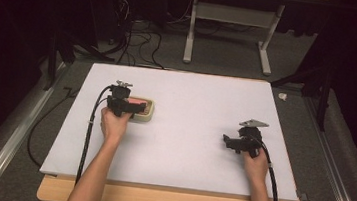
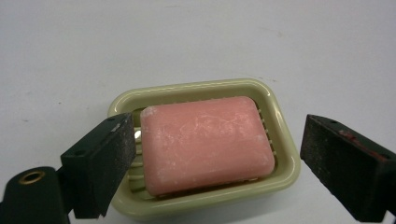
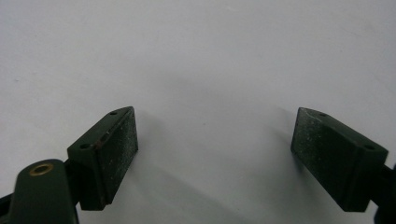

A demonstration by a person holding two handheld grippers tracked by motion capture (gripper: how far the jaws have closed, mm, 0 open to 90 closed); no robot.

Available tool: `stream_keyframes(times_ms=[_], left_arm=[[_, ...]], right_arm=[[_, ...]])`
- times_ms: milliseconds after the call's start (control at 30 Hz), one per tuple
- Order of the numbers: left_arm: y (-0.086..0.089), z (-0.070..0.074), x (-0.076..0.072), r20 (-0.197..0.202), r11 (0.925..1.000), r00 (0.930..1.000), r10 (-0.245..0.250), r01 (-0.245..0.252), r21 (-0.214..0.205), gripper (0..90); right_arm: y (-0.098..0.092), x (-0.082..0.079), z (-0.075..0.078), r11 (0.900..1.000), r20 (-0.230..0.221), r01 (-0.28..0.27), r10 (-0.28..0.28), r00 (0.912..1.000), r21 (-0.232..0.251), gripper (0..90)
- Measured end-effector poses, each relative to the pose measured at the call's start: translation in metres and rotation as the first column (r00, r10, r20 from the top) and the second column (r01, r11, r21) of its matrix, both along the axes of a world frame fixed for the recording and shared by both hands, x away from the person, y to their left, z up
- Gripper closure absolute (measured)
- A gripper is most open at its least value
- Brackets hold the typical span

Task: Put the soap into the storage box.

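White table (image 1: 186, 146) on grey carpet, dark room. Pale green soap dish (image 2: 280, 135) at its left side, pink scuffed soap bar (image 2: 205, 142) lying inside. Left gripper (image 2: 217, 154) jaws wide, straddling soap, not pressing. Right gripper (image 3: 215, 149) agape, empty.

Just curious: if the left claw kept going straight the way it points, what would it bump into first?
Probably the pink soap bar in its pale green dish; the left claw stands open around it, though depth is unclear.
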State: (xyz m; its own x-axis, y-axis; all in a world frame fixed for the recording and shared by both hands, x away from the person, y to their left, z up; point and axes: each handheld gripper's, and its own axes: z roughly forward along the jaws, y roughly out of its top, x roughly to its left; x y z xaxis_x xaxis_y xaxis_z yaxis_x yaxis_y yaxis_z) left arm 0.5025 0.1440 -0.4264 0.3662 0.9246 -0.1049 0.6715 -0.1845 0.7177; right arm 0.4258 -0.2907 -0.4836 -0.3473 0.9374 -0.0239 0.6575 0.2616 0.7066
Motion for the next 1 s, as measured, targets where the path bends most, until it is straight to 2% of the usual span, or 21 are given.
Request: stream_keyframes(times_ms=[100, 333, 500, 633, 867, 1000], left_arm=[[0.002, 0.007, -0.007, 0.015, 0.9998, 0.9997, -0.021, 0.02, 0.006, 11.9], [0.006, 0.017, -0.015, 0.044, 0.9994, 0.9985, -0.033, 0.034, -0.012, 12.5], [0.007, 0.024, -0.023, 0.061, 0.9987, 0.9969, -0.049, 0.05, -0.009, 12.7], [0.009, 0.027, -0.03, 0.081, 0.998, 0.9952, -0.055, 0.058, -0.026, 13.2], [0.014, 0.029, -0.038, 0.09, 0.9971, 0.9944, -0.056, 0.06, -0.047, 13.6], [0.017, 0.03, -0.043, 0.096, 0.997, 0.9936, -0.058, 0.063, -0.046, 13.8]], right_arm=[[0.0, 0.0, 0.0, 1.0, -0.001, 0.0, 0.0, 1.0, 0.0, 15.4], [0.0, 0.0, 0.0, 1.0, 0.0, 0.0, 0.0, 1.0, 0.0, 15.4], [0.0, 0.0, 0.0, 1.0, -0.001, 0.001, -0.001, 1.0, 0.001, 15.4], [0.0, 0.0, 0.0, 1.0, 0.0, 0.0, 0.0, 1.0, 0.001, 15.4], [0.0, 0.0, 0.0, 1.0, -0.001, 0.0, 0.0, 1.0, 0.001, 15.4], [0.0, 0.0, 0.0, 1.0, -0.001, 0.0, 0.0, 1.0, 0.001, 15.4]])
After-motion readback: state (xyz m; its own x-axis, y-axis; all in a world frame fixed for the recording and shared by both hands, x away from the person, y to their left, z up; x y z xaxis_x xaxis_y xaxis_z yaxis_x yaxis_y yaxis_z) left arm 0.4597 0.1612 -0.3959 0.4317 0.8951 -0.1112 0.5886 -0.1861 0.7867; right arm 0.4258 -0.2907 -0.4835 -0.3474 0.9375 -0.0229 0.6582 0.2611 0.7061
